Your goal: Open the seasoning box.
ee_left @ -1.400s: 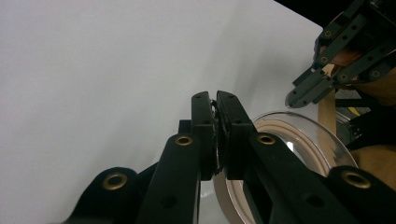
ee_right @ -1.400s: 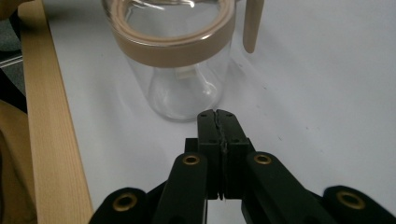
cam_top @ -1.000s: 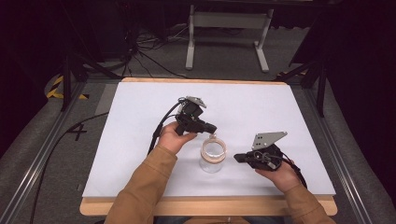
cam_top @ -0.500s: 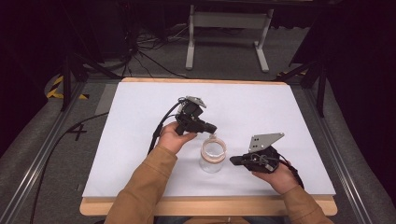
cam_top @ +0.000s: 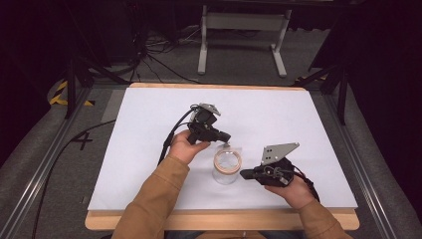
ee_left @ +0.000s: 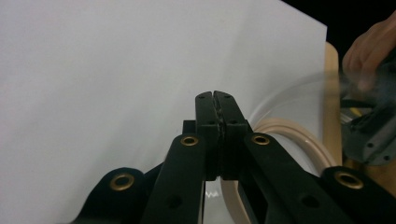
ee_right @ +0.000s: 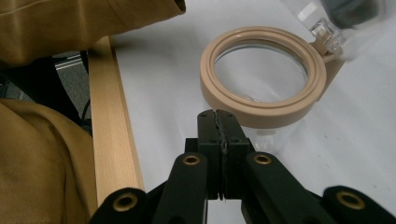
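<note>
A clear glass jar with a beige ring-shaped lid (cam_top: 227,167) stands on the white-covered desk (cam_top: 149,129), near its front edge. The left claw (cam_top: 225,137) sits at the jar's 11 o'clock, jaws pressed together on nothing, having just closed. The right claw (cam_top: 245,174) lies at the jar's 3 o'clock, jaws also together and empty. In the left gripper view the lid is partly cut off behind the jaws and the jar's glass blurs.

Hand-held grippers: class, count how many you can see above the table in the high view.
2. The left hand-held gripper is at mid-table, behind the clear jar with a beige ring lid; the right hand-held gripper is just right of that jar.
</note>
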Action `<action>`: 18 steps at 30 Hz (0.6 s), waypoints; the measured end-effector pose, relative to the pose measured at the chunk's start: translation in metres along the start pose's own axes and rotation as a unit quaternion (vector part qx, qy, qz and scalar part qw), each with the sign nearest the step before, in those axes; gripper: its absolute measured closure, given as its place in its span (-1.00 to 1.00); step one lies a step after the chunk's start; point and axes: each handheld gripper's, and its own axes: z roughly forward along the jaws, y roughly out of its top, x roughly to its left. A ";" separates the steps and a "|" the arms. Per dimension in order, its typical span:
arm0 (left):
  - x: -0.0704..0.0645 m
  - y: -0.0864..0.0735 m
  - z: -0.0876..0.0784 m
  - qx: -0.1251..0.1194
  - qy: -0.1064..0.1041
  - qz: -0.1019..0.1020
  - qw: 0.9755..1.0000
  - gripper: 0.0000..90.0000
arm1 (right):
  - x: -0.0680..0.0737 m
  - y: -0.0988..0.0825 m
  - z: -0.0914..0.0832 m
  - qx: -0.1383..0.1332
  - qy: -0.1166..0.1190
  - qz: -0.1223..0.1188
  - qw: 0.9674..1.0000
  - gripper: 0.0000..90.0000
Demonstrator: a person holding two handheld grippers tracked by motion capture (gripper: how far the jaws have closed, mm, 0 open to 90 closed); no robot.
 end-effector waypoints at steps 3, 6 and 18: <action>0.003 -0.001 0.000 -0.003 -0.011 -0.004 1.000 0.99 | 0.001 0.002 0.001 -0.005 -0.002 0.002 1.000 0.99; 0.003 0.000 0.000 -0.002 -0.009 -0.002 1.000 0.99 | -0.002 0.005 0.002 -0.014 -0.014 0.012 1.000 0.99; 0.003 -0.001 -0.002 -0.003 -0.012 -0.005 1.000 0.97 | -0.007 0.017 -0.002 -0.080 -0.075 0.038 0.993 1.00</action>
